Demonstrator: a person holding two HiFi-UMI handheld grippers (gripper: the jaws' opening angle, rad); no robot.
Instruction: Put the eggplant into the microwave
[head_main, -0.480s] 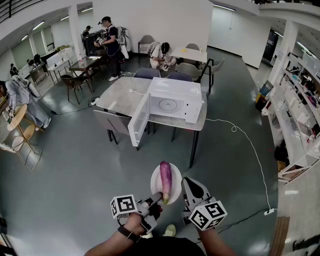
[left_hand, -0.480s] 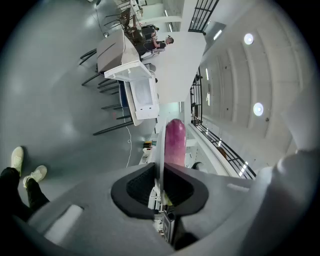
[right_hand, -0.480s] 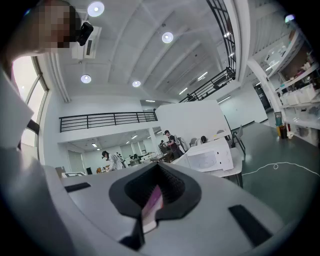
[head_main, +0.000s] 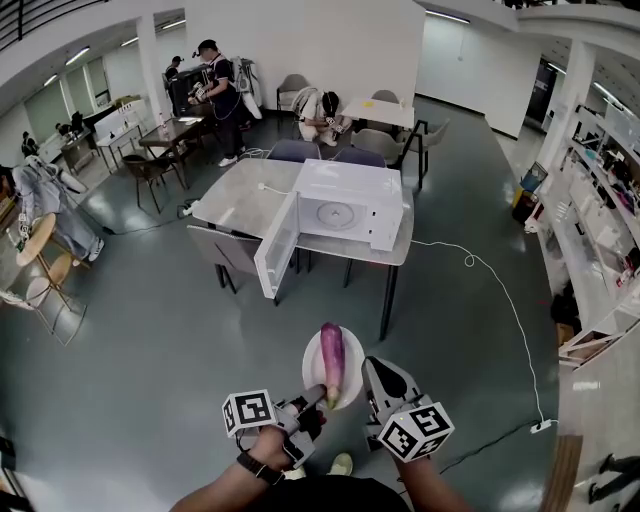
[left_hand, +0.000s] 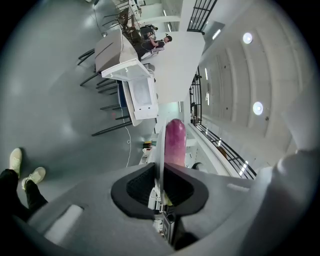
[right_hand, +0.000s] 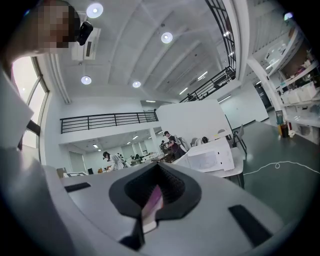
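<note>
Eggplant (head_main: 331, 360), long and purple, lies lengthwise on a small white plate (head_main: 312, 373), stalk end toward the person and tip pointing ahead. Neither pair of jaws holds it. Both grip the plate instead, so the eggplant rests loose on the dish, just beyond and between the 2 grippers.

The left gripper (head_main: 311, 399) has its jaws pressed together on the plate's near rim. In the left gripper view the rim shows edge-on as a thin white line, with the eggplant rising behind it. The right gripper (head_main: 371, 370) pinches the plate's right rim, and its own view shows a sliver of white and purple caught in the narrow gap.

Holding the plate from 2 sides likely keeps the dish level so the eggplant cannot roll off. The plate hangs over the grey floor (head_main: 150, 330), well apart from the tabletop (head_main: 235, 190) ahead. There the white microwave (head_main: 350, 200) stands with its door (head_main: 277, 245) swung wide, so the cavity looks ready to take the load.
</note>
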